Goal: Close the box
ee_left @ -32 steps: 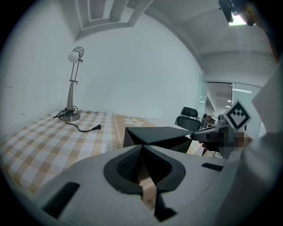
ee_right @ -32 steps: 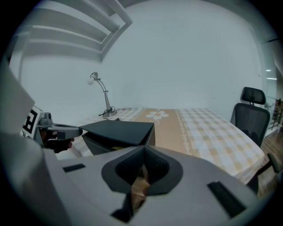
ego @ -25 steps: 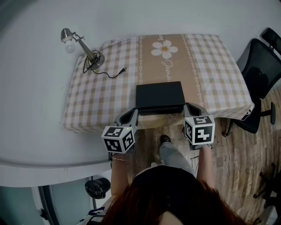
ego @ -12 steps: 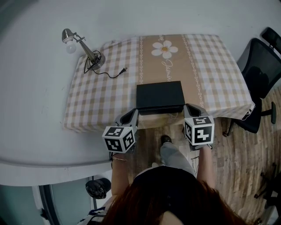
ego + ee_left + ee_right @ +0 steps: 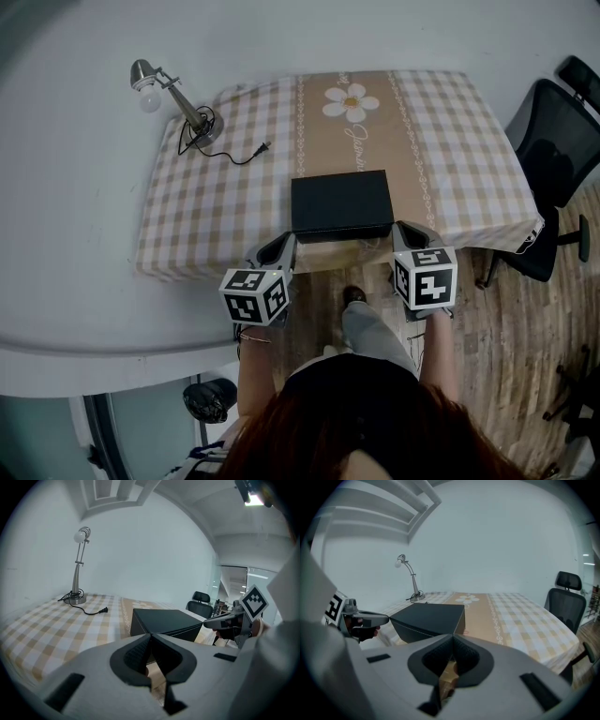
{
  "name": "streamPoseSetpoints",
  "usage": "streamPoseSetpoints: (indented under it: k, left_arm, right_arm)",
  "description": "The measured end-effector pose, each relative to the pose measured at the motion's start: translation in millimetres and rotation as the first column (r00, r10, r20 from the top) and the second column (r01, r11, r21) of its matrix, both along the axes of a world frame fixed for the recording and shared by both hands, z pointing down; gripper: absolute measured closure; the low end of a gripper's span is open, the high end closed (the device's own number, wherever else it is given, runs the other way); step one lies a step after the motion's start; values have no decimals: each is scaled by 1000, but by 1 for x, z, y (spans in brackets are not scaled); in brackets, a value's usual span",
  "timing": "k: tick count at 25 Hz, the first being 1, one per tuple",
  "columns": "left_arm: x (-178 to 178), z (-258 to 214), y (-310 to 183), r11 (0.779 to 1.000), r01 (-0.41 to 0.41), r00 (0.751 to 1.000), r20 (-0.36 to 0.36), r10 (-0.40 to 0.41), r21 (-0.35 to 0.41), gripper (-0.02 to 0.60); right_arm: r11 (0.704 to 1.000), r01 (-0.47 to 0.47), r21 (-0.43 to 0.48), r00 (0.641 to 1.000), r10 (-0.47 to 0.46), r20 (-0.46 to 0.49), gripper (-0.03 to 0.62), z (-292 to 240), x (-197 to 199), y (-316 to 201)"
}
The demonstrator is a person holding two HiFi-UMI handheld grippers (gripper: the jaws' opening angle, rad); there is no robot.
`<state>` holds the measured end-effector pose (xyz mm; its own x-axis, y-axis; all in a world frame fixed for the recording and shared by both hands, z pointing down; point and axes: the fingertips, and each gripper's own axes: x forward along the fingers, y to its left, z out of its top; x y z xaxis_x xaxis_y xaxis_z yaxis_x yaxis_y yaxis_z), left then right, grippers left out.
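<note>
The left gripper (image 5: 151,638) has its jaws pressed together with nothing between them, and so does the right gripper (image 5: 453,640). In the head view the left gripper (image 5: 284,243) sits at the near left corner of the box (image 5: 341,204), and the right gripper (image 5: 404,229) at its near right corner, each tip just beside the box; contact cannot be made out. Both point away from the person, toward the far side of the table (image 5: 206,211)

The box is black, flat, with its lid down. It lies at the near edge of the table, between the two grippers. In the left gripper view the box (image 5: 164,622) is just beyond the jaws and a little to their right; in the right gripper view the box (image 5: 429,618) is beyond the jaws and to their left

Further out, a lamp (image 5: 174,100) stands at the far left corner, its cord (image 5: 234,157) trailing across the checked cloth. A chair (image 5: 555,155) stands off the table's right side
</note>
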<state>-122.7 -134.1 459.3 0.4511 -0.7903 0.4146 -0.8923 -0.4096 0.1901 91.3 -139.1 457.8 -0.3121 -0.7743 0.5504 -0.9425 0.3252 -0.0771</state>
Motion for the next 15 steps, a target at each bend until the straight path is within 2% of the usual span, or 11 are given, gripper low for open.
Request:
streamPoseSetpoints:
  k: [15]
  left_arm:
    - [4, -11, 18, 999, -34, 999, 8, 34, 37, 552]
  right_arm:
    - [1000, -6, 24, 1000, 6, -8, 576, -6, 1, 16]
